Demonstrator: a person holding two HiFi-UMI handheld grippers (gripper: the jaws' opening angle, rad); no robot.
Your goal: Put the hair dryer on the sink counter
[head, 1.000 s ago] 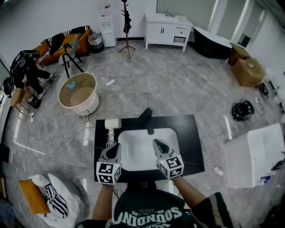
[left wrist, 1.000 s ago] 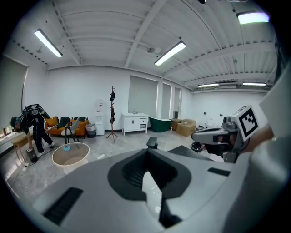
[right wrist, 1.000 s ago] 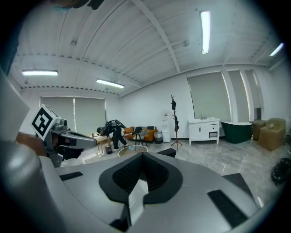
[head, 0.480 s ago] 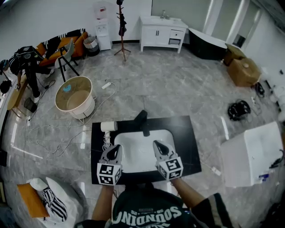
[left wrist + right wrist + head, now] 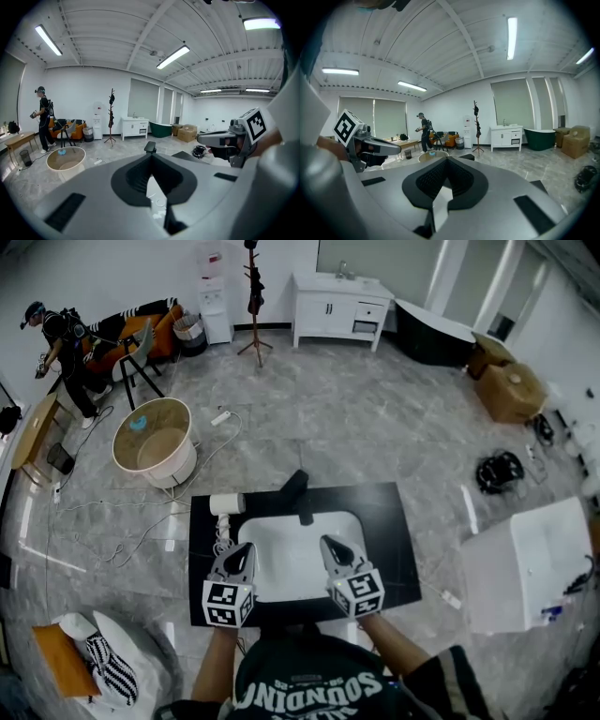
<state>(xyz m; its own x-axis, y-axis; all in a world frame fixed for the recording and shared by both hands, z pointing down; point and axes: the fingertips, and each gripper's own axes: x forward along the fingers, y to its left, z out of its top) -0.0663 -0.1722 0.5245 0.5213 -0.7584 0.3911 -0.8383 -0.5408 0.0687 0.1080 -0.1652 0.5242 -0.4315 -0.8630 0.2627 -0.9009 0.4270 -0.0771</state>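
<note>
A white hair dryer (image 5: 228, 505) lies on the back left corner of the black sink counter (image 5: 389, 540), its cord trailing down the left edge. The counter holds a white basin (image 5: 291, 554) and a black faucet (image 5: 300, 489). My left gripper (image 5: 245, 548) is shut and empty, hovering over the basin's left edge, just in front of the dryer. My right gripper (image 5: 328, 543) is also shut and empty, over the basin's right part. In the left gripper view the shut jaws (image 5: 151, 157) point over the faucet (image 5: 150, 146). The right gripper view shows closed jaws (image 5: 446, 159).
A round beige tub (image 5: 155, 442) and cables lie on the floor at the left. A person (image 5: 61, 338) stands far left by an orange sofa. A white vanity (image 5: 339, 301), coat rack (image 5: 253, 296) and dark bathtub (image 5: 436, 334) line the back. A white box (image 5: 525, 563) is on the right.
Both grippers stay where they were, shut over the basin. The person at the far left has straightened up and shifted, and the head view has tipped slightly.
</note>
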